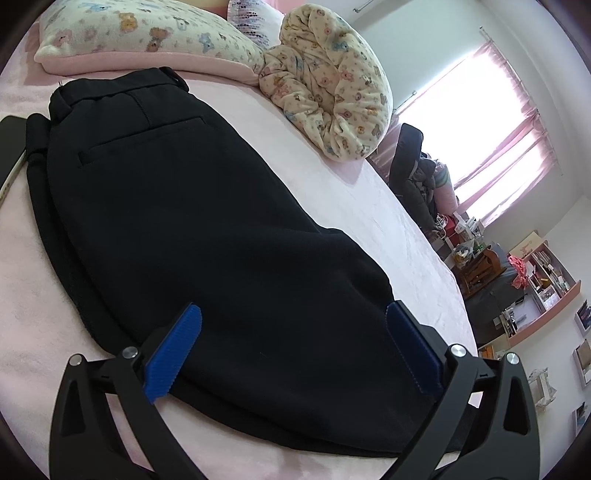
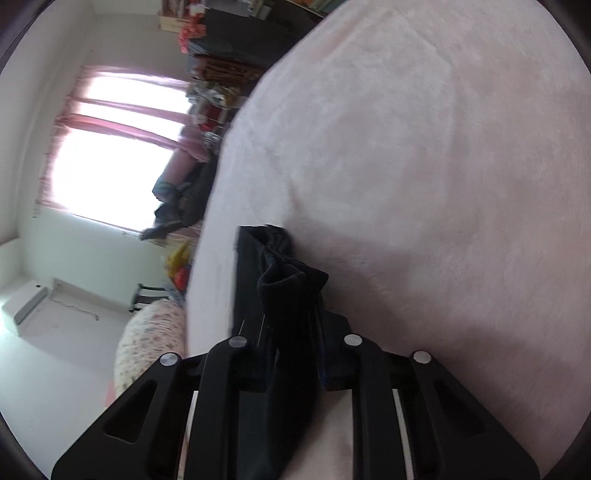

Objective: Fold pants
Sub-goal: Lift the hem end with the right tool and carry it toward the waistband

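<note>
Two grippers work black pants lying on a pink bed — left gripper spread wide, holding nothing; right gripper pinches bunched leg fabric — which may slip, spoiling the fold.

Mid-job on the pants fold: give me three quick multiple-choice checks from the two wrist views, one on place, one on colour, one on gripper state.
1. Where do the pants lie?
A. on the pink bed cover
B. on a wooden floor
C. over a chair back

2. What colour are the pads on the left gripper?
A. red
B. blue
C. yellow

3. What is the right gripper doing?
A. hanging open over bare cover
B. shut on a pillow
C. shut on a bunch of the pants' black fabric

Answers:
1 A, the pants lie spread flat on the pink bed cover, below the patterned pillow.
2 B, both ribbed pads are blue.
3 C, black cloth is pinched between its fingers.
</note>
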Tool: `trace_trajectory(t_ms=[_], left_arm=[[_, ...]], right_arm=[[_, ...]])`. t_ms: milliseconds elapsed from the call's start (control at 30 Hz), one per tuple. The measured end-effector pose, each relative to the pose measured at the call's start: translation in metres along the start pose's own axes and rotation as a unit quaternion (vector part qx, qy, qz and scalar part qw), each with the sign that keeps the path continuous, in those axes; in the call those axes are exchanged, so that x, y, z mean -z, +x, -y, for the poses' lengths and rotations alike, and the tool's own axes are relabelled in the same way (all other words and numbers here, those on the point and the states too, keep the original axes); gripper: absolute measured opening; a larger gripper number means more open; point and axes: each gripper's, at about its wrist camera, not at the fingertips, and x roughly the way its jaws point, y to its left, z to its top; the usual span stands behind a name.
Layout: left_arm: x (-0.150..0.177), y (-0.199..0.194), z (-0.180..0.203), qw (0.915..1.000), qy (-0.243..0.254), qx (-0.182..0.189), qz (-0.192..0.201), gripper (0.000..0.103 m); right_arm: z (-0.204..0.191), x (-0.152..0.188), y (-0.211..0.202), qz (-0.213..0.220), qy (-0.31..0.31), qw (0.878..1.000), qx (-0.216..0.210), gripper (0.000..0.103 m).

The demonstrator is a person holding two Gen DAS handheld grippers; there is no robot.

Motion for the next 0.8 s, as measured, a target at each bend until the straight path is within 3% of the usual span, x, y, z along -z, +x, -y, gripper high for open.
trace_trajectory(t_ms=[267,433,533,600,800], left_arm=[[0.0,-0.003,-0.004,0.9999,-0.01,0.003,0.003,0.101],[-0.002,-0.004,-0.005,0.9998,-0.016,0.006,0.005,0.101],[-0.003,-0.005,-0.006,0.9997,-0.022,0.01,0.005,0.101],[-0.004,-0.006,-0.007,0.9996,-0.025,0.013,0.004,0.101],[-0.007,-0.011,-0.01,0.9992,-0.034,0.018,0.007,0.101]], right_arm=[[-0.057,0.025,-0.02,0.021,-0.106,0.991,-0.079,0.015],[-0.121,0.07,-0.033,0.011,-0.248,0.962,-0.11,0.015],[-0.15,0.099,-0.035,-0.002,-0.303,0.945,-0.123,0.015],[-0.166,0.118,-0.032,-0.018,-0.323,0.937,-0.134,0.015],[-0.186,0.16,-0.013,-0.062,-0.335,0.929,-0.148,0.016]])
